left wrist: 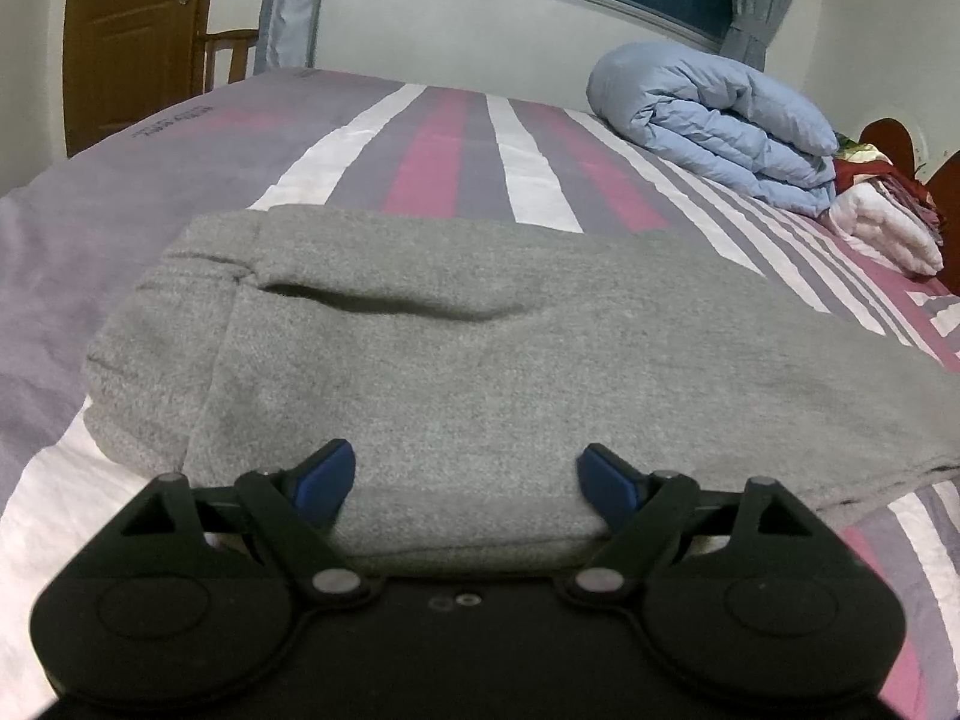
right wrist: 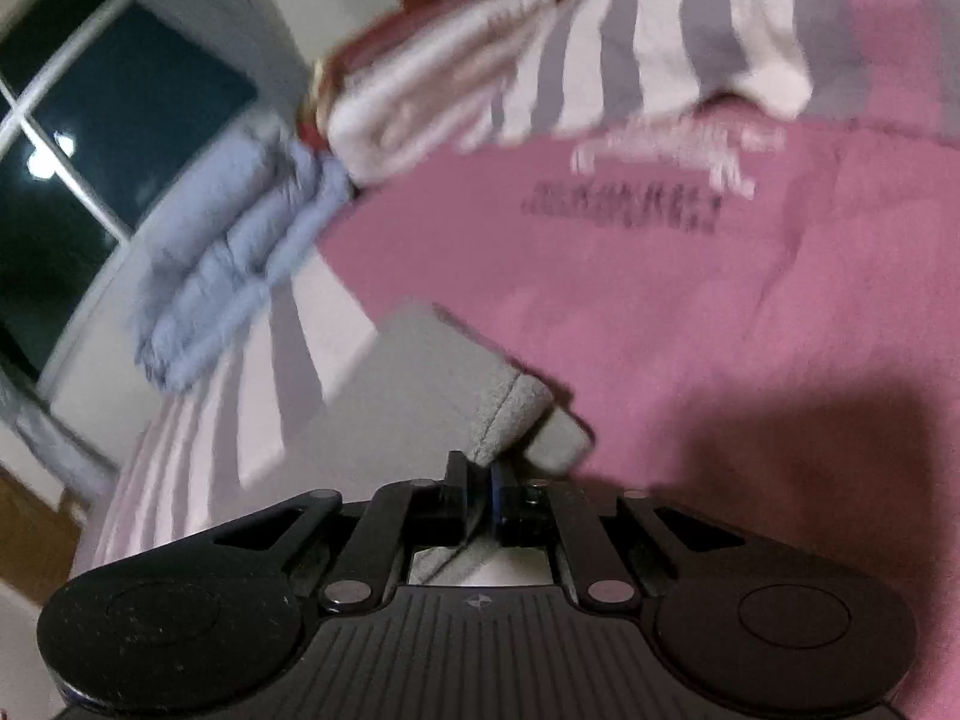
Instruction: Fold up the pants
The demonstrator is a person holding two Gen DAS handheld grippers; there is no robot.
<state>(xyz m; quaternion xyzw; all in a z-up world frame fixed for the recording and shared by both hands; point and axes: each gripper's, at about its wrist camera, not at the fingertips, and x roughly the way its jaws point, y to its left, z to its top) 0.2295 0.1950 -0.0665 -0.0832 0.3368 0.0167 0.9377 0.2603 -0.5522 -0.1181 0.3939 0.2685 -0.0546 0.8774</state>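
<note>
The grey pants (left wrist: 456,360) lie folded lengthwise across the striped bed, waistband and pocket slit to the left. My left gripper (left wrist: 467,483) stands open low over their near edge. Its blue pads (left wrist: 327,480) straddle a thick fold of the cloth, which also spreads out past both fingers. In the blurred right wrist view my right gripper (right wrist: 479,468) is shut on a grey hem end of the pants (right wrist: 510,411), which sticks up out of the closed jaws above the pink sheet.
A rolled light-blue quilt (left wrist: 714,120) and folded white and red bedding (left wrist: 888,228) sit at the bed's far right, by a dark headboard (left wrist: 888,138). The striped bedsheet (left wrist: 444,150) stretches beyond the pants. A wooden door (left wrist: 132,30) and window are behind.
</note>
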